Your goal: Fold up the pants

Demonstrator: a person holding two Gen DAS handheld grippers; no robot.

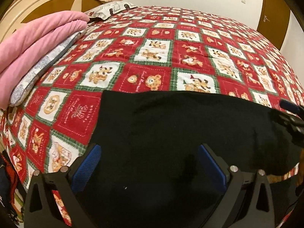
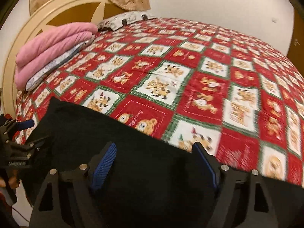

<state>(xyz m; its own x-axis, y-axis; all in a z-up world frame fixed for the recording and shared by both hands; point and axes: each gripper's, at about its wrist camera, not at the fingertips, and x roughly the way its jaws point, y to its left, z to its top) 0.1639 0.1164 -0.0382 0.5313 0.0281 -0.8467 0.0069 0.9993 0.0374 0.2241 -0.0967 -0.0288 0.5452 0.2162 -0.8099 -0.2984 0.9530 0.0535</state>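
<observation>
The black pants lie flat on the near part of a bed, with a straight far edge across the quilt. My left gripper hovers over them, its blue pads wide apart, and black cloth fills the gap between them without being pinched. The right wrist view shows the same pants running off to the left. My right gripper stands open over their far edge, pads apart and off the cloth. The right gripper also shows at the left wrist view's right border, and the left gripper at the right wrist view's left border.
A red, white and green patchwork quilt covers the bed. Folded pink blankets sit on a grey patterned pillow at the far left, in front of a round cream headboard. Another pillow lies at the far end. A wooden door stands at the right.
</observation>
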